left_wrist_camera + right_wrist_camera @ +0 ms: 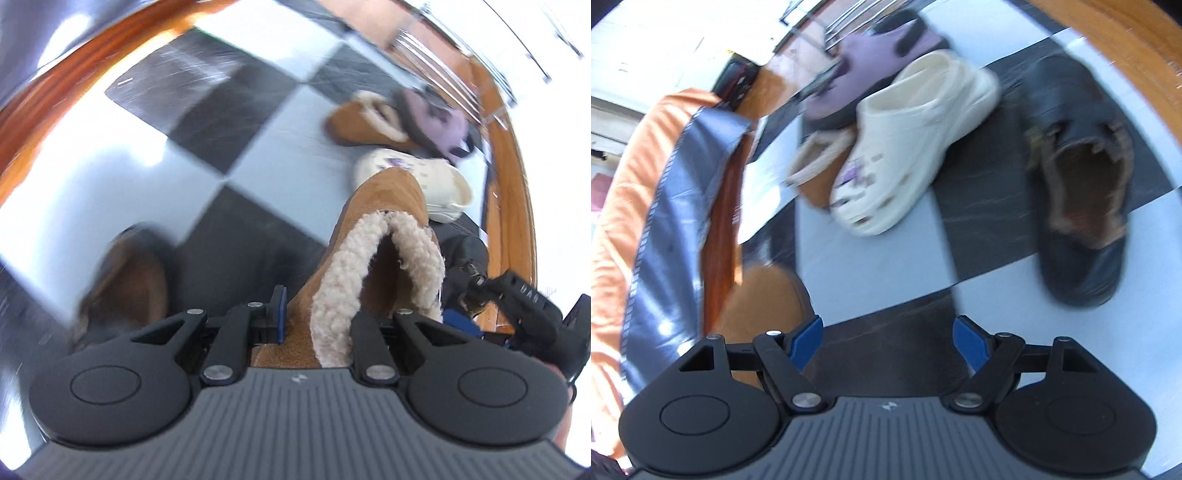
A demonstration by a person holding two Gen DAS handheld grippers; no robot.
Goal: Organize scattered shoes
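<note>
My left gripper (334,310) is shut on a tan fleece-lined slipper (373,236), its jaws clamped on the fleece collar, toe pointing away. Its tan mate (360,122) lies further off beside a purple slipper (437,122) and a cream clog (424,177). A dark brown-lined shoe (129,280) lies blurred at the lower left. My right gripper (888,339) is open over the checkered floor, with nothing between its blue pads (807,338). Ahead of it lie the cream clog (908,147), the purple slipper (871,62), a tan slipper (816,173) and a dark worn shoe (1082,192).
A black-and-white checkered mat (207,122) lies on a wooden floor (511,206). A metal shoe rack (439,62) stands past the pile. The other gripper (532,314) shows at the right edge. An orange and blue-grey fabric (665,184) hangs at the left.
</note>
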